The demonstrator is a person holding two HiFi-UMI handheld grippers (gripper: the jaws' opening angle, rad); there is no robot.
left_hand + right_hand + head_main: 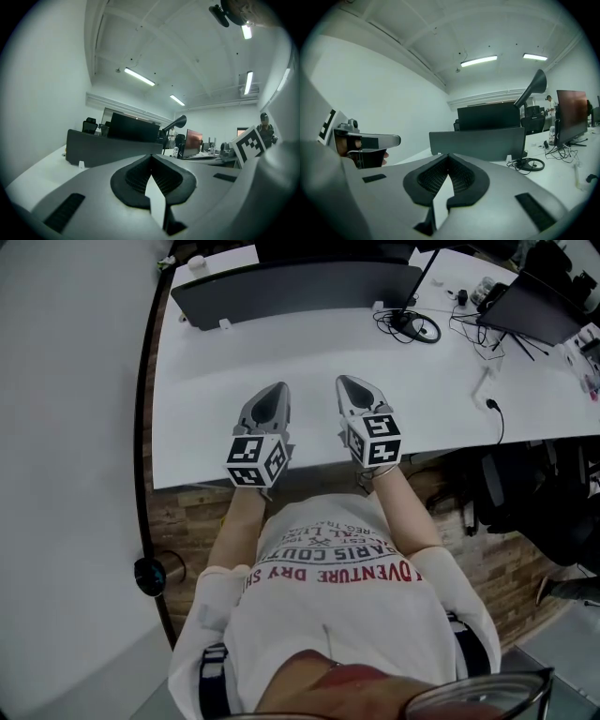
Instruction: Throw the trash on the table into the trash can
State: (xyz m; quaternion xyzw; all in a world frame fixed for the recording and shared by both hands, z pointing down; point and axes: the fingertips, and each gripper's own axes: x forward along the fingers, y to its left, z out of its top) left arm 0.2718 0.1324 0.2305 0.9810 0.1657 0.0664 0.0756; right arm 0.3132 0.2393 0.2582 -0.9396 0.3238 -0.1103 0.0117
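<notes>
My left gripper [278, 389] and right gripper [343, 382] hover side by side over the front part of the white table [206, 399], both pointing away from me. In the left gripper view the left gripper [151, 157] has its jaws closed together with nothing between them. In the right gripper view the right gripper [449, 156] is shut too, and empty. The tabletop in front of both is bare. No trash item or trash can shows clearly in any view.
A dark partition panel [300, 287] stands along the table's far side. A coiled black cable [417, 327], a white plug [485, 382] and a dark laptop [539, 306] lie at the right. Black chairs [525, 493] sit below the table's right end.
</notes>
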